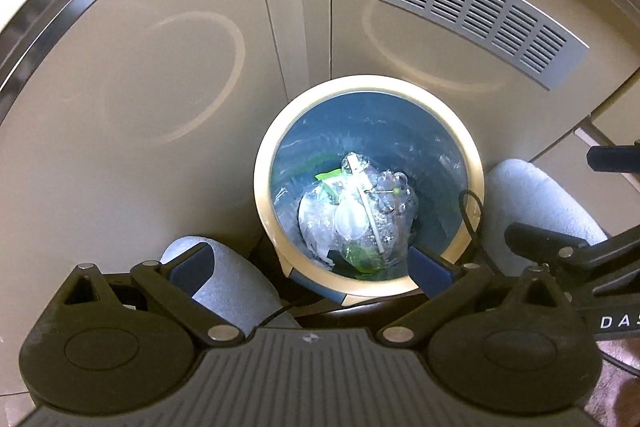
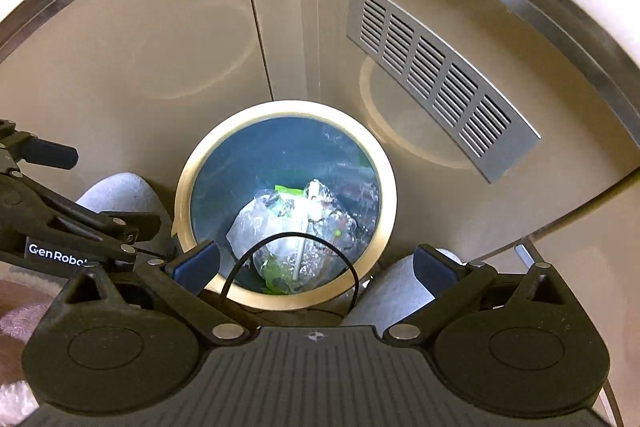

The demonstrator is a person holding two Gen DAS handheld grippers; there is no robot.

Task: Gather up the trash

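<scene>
Both claws hang spread wide and empty above a round waste bin [image 1: 370, 279] with a cream rim and a blue lining, which stands on the floor against a beige cabinet front carrying a slotted metal vent [image 1: 480, 11]. The left gripper [image 1: 312, 267] has its blue-padded fingers [image 1: 430, 269] straddling the near rim: its right pad overlaps the rim edge in view, its left pad sits outside the bin over a pale slipper-clad foot [image 1: 224, 287]. The right gripper [image 2: 316, 265] is likewise agape, its left pad over the near rim and its right pad over the other foot [image 2: 396, 287]. The trash, a crumpled wad of clear plastic [image 1: 360, 215] with green scraps and a white straw [image 1: 366, 203], lies at the bottom of the bin, straight ahead and below both claws. The straw's long axis runs roughly away from the claws, near to far. Neither claw looks clearly closer; the wad sits a little more centred between the left gripper's pads. A black cable [image 2: 288, 267] loops across the bin mouth in the right wrist view. With the trash already inside, the collecting looks largely done.
</scene>
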